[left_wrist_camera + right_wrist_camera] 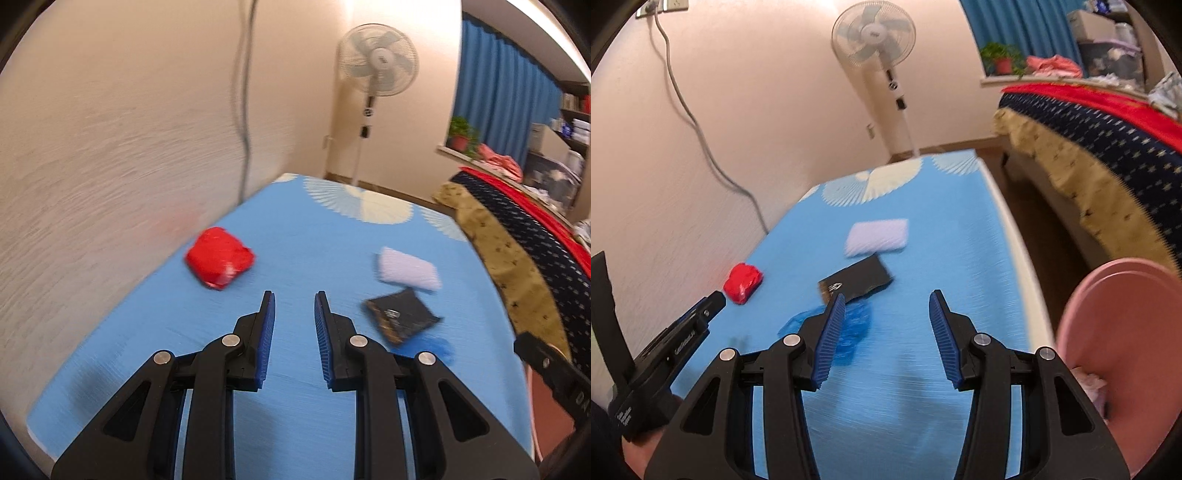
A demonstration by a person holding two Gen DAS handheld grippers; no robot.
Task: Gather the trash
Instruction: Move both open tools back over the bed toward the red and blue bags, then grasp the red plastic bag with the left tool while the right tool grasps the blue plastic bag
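Trash lies on a blue tablecloth [295, 240]. A crumpled red wrapper [218, 257] lies ahead left of my open, empty left gripper [294, 295]. A white folded tissue [408, 274], a black packet [402, 317] and a crumpled blue plastic piece [437, 346] lie to its right. In the right wrist view my right gripper [888, 295] is open and empty above the cloth. The black packet [857, 280] and blue plastic [853, 328] lie by its left finger, the tissue [878, 236] beyond, the red wrapper [743, 282] far left. A pink bin [1123, 354] stands at the right, with some trash inside.
The table [1015, 236] runs along a wall [110, 147] on the left. A standing fan [875, 35] is at the far end. A bed with patterned covers [1108, 147] stands to the right, across a strip of floor. A cable [694, 122] hangs down the wall.
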